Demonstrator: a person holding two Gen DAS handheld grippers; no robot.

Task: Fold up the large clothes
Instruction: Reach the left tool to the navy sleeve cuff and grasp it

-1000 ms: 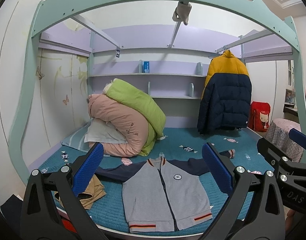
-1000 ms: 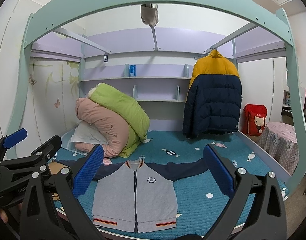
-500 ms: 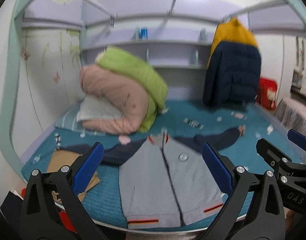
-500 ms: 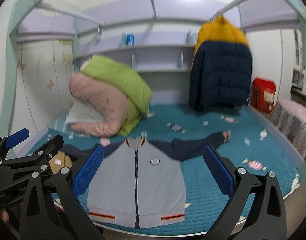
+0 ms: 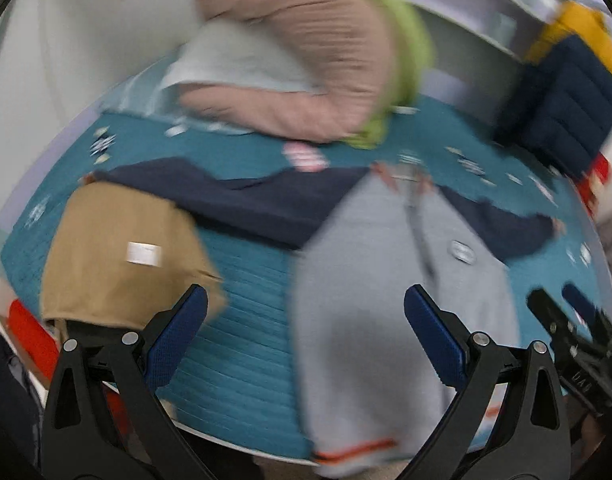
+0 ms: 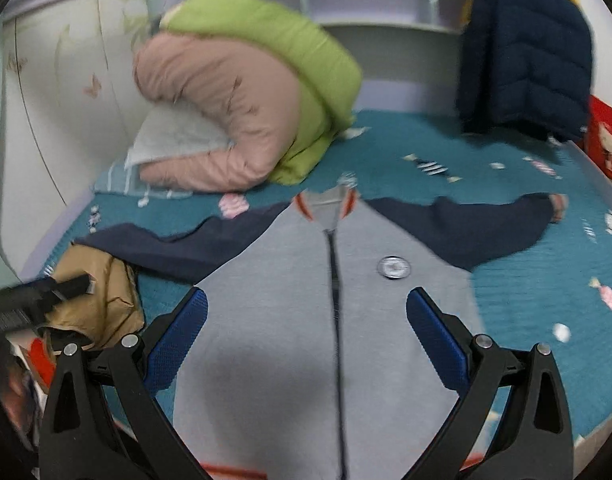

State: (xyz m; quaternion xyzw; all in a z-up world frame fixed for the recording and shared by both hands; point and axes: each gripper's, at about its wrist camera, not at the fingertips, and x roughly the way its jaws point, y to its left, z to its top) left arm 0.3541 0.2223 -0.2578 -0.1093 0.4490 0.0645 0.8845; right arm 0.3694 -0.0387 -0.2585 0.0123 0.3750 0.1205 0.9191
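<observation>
Jacket (image 6: 290, 320) lies flat on the bed (image 6: 526, 280), front up, zip closed, both dark sleeves spread out sideways. Collar far from the hand-held grippers, hem at the near bed edge, so its long axis runs straight away from them.

Right hand-held gripper (image 6: 306, 336): fingers wide apart, holding nothing. It sits over the lower body of the jacket, almost centred on the zip; the hem lies just below and behind its fingertips, and the right sleeve runs off ahead and to its right.

Left hand-held gripper (image 5: 304, 338): fingers apart too, empty. It hangs over the bare bed just left of the jacket's left side edge; grey cloth is under its right finger only. Left sleeve lies ahead of it, reaching away to the left. Tan garment (image 5: 118, 256) sits beside its left finger, touching or lying over the sleeve end; blur hides which.

Left view is heavily smeared, so fine detail there is unreliable.

Judgement: no fold begun yet. Each hand-held gripper is nearer its own side of the jacket; the left one is better placed for the left edge and sleeve, the right one must shift right for its edge. Risk: the left one catching the tan garment along with the sleeve

Rolled bedding (image 6: 242, 92) well ahead, clear of the jacket
</observation>
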